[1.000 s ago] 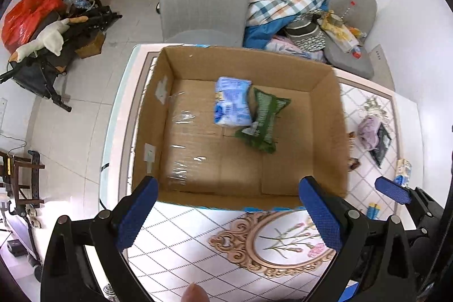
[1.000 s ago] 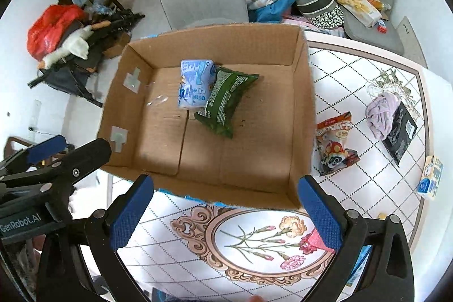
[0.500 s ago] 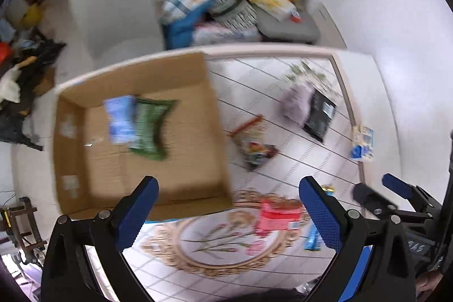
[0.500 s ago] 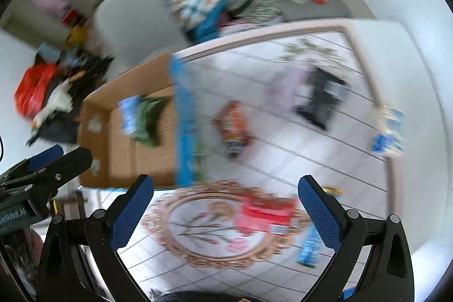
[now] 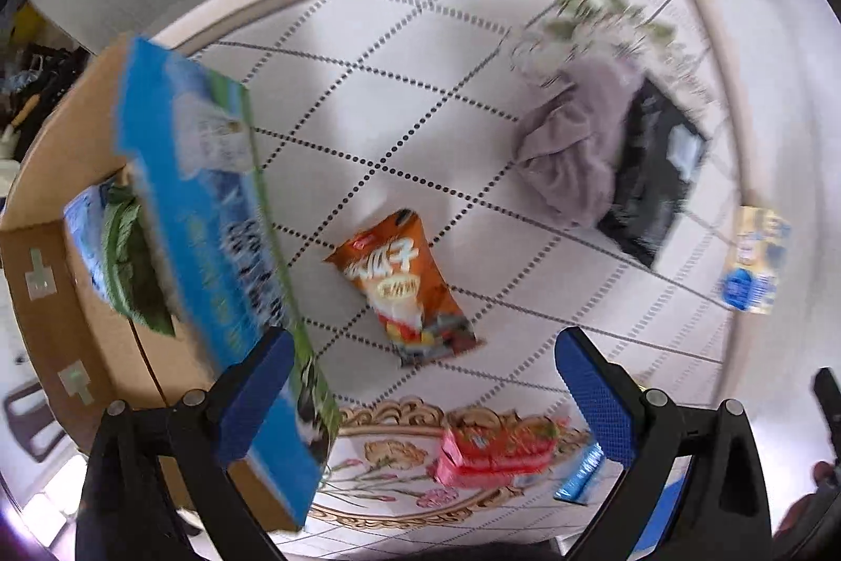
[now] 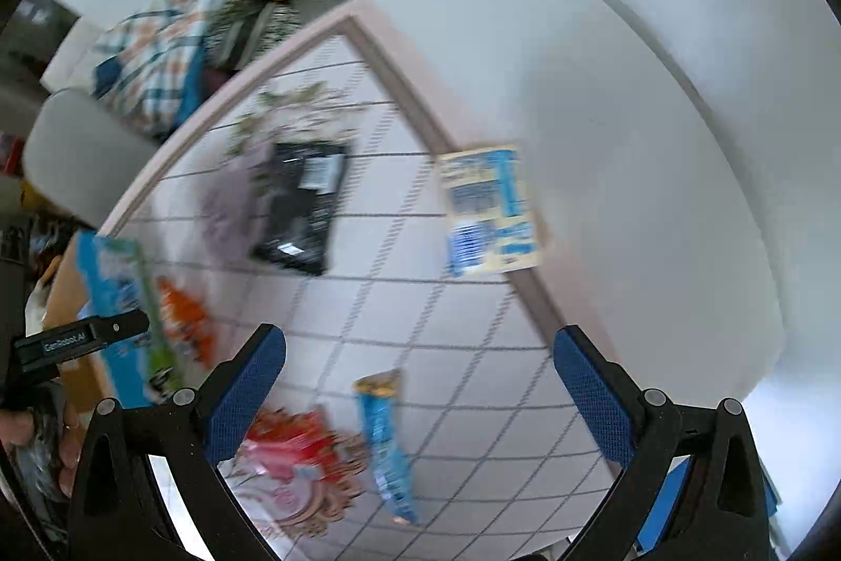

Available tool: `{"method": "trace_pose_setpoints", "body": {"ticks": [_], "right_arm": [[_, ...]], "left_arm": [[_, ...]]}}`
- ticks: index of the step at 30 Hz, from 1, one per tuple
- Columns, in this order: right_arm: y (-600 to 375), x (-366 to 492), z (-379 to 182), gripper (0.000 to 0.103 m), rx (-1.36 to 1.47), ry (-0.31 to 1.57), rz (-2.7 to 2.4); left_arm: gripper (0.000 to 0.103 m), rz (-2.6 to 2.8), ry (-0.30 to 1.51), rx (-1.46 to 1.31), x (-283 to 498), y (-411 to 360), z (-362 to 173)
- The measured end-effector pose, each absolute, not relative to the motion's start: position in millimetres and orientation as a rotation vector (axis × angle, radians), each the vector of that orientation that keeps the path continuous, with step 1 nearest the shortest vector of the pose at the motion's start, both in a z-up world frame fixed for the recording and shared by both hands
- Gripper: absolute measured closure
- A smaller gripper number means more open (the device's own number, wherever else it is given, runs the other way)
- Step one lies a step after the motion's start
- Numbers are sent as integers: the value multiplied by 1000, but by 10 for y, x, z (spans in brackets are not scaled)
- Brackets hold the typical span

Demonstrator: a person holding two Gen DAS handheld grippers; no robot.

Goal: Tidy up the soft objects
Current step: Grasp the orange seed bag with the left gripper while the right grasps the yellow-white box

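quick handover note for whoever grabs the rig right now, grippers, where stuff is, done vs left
Left gripper: open, empty, over the mat near the orange snack bag.
Right gripper: open, empty, near the blue wrapper.
Done: the blue pack and green bag lie in the cardboard box.
Left on the table: orange snack bag, red pack, blue wrapper, purple cloth, black pouch, yellow-blue packet.
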State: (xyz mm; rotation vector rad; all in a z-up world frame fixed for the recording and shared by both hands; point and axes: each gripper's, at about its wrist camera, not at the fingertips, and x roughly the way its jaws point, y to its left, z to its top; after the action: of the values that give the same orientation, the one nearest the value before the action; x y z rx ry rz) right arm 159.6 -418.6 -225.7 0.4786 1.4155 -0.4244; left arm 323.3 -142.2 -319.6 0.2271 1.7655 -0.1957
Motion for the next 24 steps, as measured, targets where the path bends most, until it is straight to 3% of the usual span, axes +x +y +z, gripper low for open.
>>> {"method": "trace_pose_setpoints", "body": {"ticks": [8, 15, 19, 22, 24], "right_arm": [[-4680, 1795, -2859, 0, 484, 1504, -499], [-4809, 2063, -3400, 0, 561, 1589, -472], [-4807, 2153, -3609, 0, 588, 1632, -448], [-4785, 2190, -3693, 0, 584, 1652, -448], [-4772, 2205, -3735, 0, 586, 1663, -446]], "left_arm": [[1, -141, 1896, 323, 3269, -1603, -3850], [3, -113, 1931, 274, 3259, -1506, -4053], [27, -90, 1918, 251, 3287, -1403, -4067], [31, -84, 1911, 253, 3313, -1353, -4051], [44, -72, 1898, 272, 3303, -1336, -4040]]}}
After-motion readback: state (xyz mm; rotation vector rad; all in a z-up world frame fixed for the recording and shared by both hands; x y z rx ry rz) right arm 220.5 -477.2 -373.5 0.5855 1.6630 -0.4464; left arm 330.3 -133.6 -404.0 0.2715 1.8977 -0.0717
